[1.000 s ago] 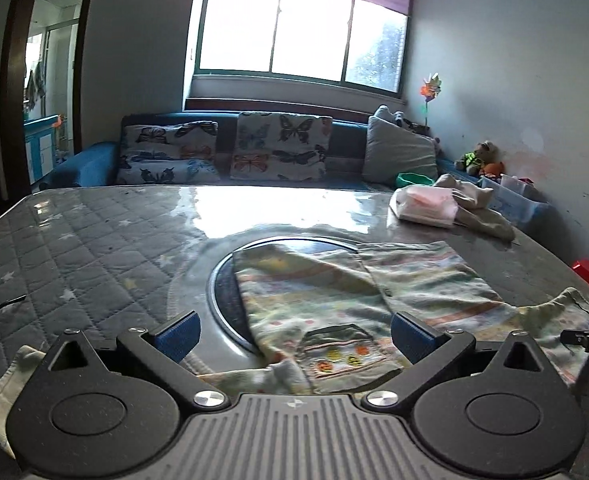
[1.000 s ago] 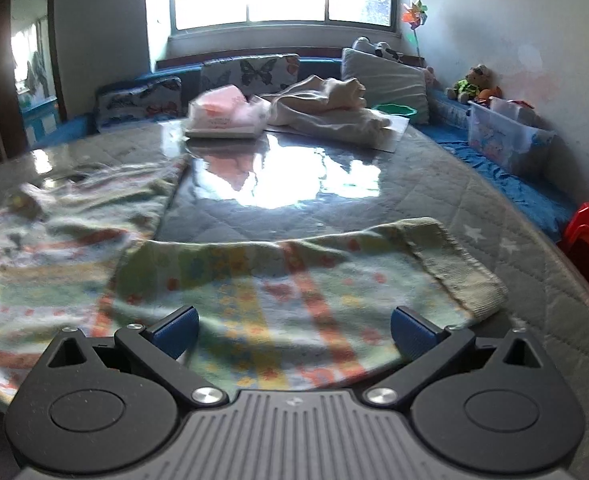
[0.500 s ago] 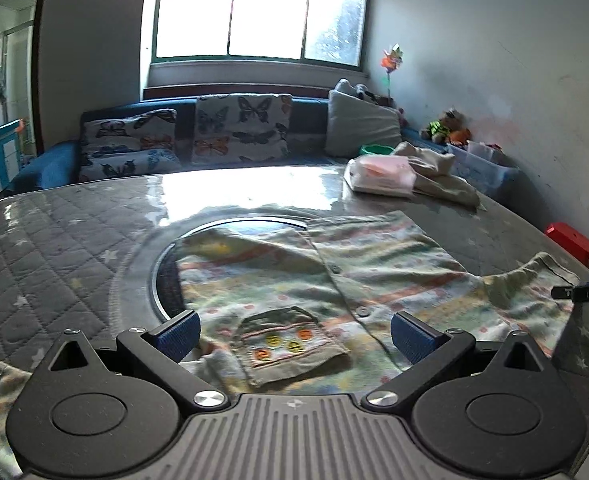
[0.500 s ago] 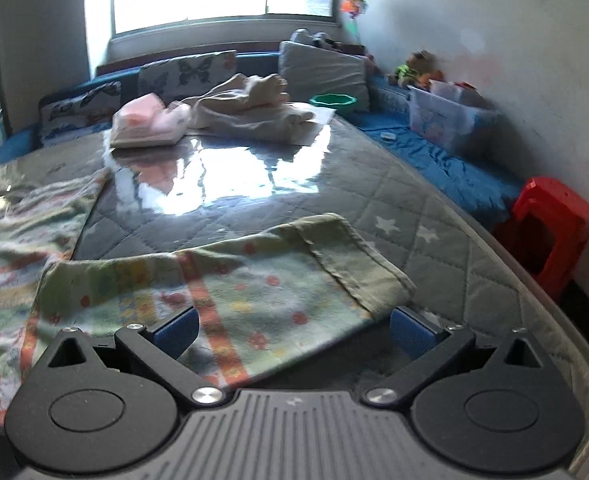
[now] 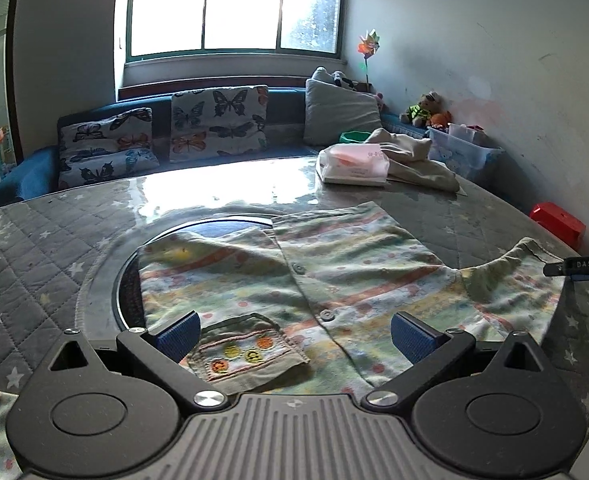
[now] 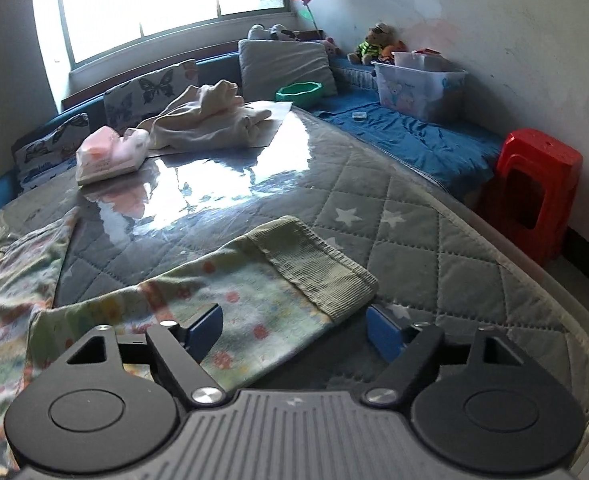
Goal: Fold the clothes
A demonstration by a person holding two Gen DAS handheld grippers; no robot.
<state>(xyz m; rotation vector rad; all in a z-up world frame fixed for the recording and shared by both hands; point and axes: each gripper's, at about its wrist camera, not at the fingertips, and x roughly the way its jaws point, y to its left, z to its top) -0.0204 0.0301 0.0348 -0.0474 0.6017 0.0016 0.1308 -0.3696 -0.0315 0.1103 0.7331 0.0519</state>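
Shirt (image 5: 334,276) lies spread flat, front up, on the quilted table (image 5: 34,248), buttons down the middle, pocket (image 5: 246,352) nearest my left tongs (image 5: 294,338). Its right sleeve (image 6: 230,300) runs out toward the table edge, ribbed cuff (image 6: 322,268) at the end. No fold visible in the body or in this sleeve.

Risks:
- Table has a glossy clear cover. A one-sided pull will likely slide the whole shirt instead of creasing it.
- Cuff sits close to the rounded table edge. A sloppy grab could drag the sleeve off the side.
- Right tongs (image 6: 294,330) straddle the sleeve's near edge. Closing too shallow pinches one layer only, and the sleeve opens up when lifted.
- Body has a ridge near the round inset (image 5: 130,280). Folding over it locks in a wrinkle.
- Beige cloth pile (image 5: 410,156) and pink pack (image 5: 354,164) at the far side are well clear, no snag there.

Pose:
- Left tongs: spread wide, low over the hem, pocket between the fingers, holding nothing.
- Right tongs: spread, angled down at the sleeve, left pad (image 6: 204,326) on the fabric, right pad (image 6: 380,332) just off its edge beside the cuff. Nothing pinched.
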